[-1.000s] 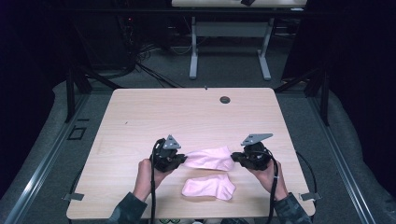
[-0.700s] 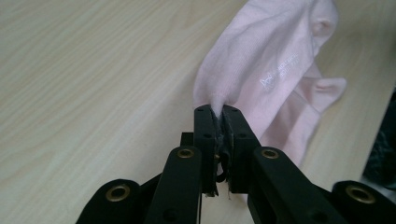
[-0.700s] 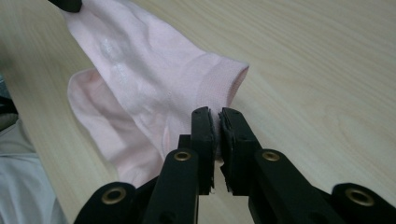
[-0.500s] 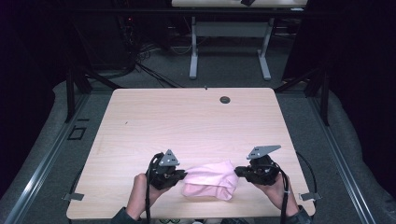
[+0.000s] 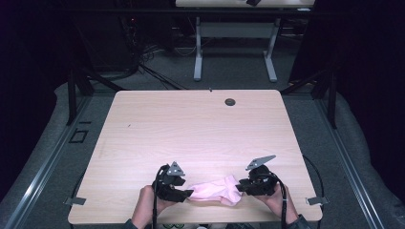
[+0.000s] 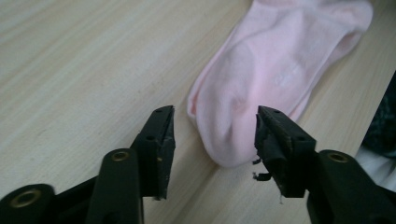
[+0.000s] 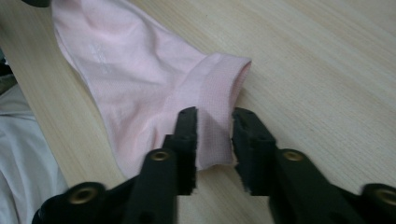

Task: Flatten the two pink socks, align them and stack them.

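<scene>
A pink sock [image 5: 215,190] lies flat near the table's front edge, between my two grippers. In the left gripper view its rounded toe end [image 6: 243,116] sits just ahead of my left gripper [image 6: 215,112], whose jaws stand wide open on either side of it without touching. In the right gripper view the ribbed cuff [image 7: 210,93] lies between the jaws of my right gripper [image 7: 215,112], which are slightly apart and not pinching it. From above, the left gripper [image 5: 184,193] and the right gripper [image 5: 241,187] sit at the sock's two ends.
The light wooden table [image 5: 191,129] has a small dark grommet [image 5: 230,101] at its far side. The front edge runs right beside the sock, with the person's white garment [image 7: 18,154] beyond it. Another table's legs [image 5: 198,52] stand behind.
Both grippers carried a pink sock toward the front edge onto a second pink sock lying there. The left jaws have opened and the right jaws have loosened.
</scene>
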